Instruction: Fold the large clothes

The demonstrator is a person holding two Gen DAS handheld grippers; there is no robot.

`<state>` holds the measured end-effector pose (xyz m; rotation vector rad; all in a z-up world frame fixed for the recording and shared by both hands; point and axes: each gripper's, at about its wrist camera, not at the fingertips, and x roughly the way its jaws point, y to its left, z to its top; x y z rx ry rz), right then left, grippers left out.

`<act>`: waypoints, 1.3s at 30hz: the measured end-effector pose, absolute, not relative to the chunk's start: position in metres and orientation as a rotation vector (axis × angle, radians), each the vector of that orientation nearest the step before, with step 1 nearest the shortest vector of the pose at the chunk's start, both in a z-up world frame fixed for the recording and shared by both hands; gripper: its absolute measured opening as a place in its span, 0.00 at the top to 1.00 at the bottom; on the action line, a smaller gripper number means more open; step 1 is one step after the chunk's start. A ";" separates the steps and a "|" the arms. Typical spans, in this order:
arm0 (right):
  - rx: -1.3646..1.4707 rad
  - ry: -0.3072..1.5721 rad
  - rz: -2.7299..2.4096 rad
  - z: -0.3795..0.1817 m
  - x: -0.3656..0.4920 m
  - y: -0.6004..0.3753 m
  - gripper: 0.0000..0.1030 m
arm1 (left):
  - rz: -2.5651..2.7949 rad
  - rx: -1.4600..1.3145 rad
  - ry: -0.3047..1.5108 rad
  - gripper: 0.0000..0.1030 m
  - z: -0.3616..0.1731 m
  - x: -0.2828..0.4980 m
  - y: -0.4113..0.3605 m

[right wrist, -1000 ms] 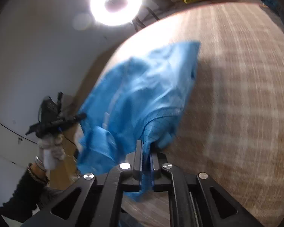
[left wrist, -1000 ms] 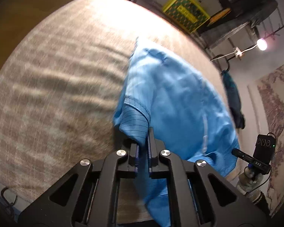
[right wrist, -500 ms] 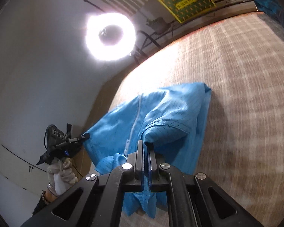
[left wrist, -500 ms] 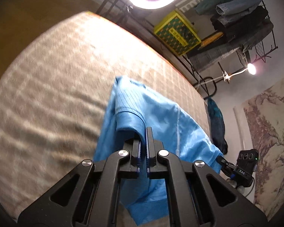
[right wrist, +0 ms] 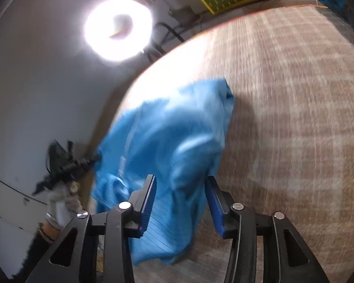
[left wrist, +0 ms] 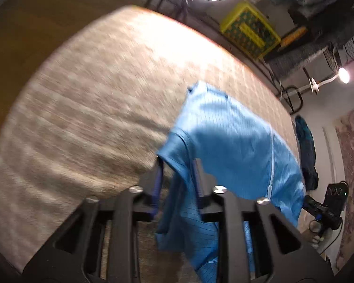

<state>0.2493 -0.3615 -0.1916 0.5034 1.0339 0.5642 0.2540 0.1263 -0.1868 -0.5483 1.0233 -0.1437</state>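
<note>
Both jaws are opening — the left gripper and right gripper let the blue garment slip loose between their pads. It drapes onto the woven table cover, likely released to lay the fold down.

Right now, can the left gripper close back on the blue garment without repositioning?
Probably yes. The blue garment still drapes between the left gripper's fingers, whose jaws are opening, and nothing else lies in the gap. The cloth looks to be slipping free, though, so a late close could miss it.
</note>
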 end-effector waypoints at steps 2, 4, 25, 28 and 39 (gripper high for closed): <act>0.555 1.017 0.547 -0.189 0.252 -0.372 0.48 | -0.130 -0.530 0.987 0.75 -0.174 0.248 0.129; 0.608 1.021 0.500 -0.194 0.258 -0.380 0.48 | -0.139 -0.522 0.945 0.75 -0.162 0.243 0.126; 0.651 1.014 0.542 -0.198 0.276 -0.381 0.48 | -0.200 -0.499 0.991 0.75 -0.168 0.236 0.114; 0.678 1.003 0.535 -0.197 0.285 -0.383 0.49 | -0.223 -0.493 0.983 0.74 -0.162 0.234 0.109; 0.266 1.034 0.312 -0.182 0.292 -0.322 0.66 | -0.353 -0.433 1.011 0.74 -0.151 0.208 0.067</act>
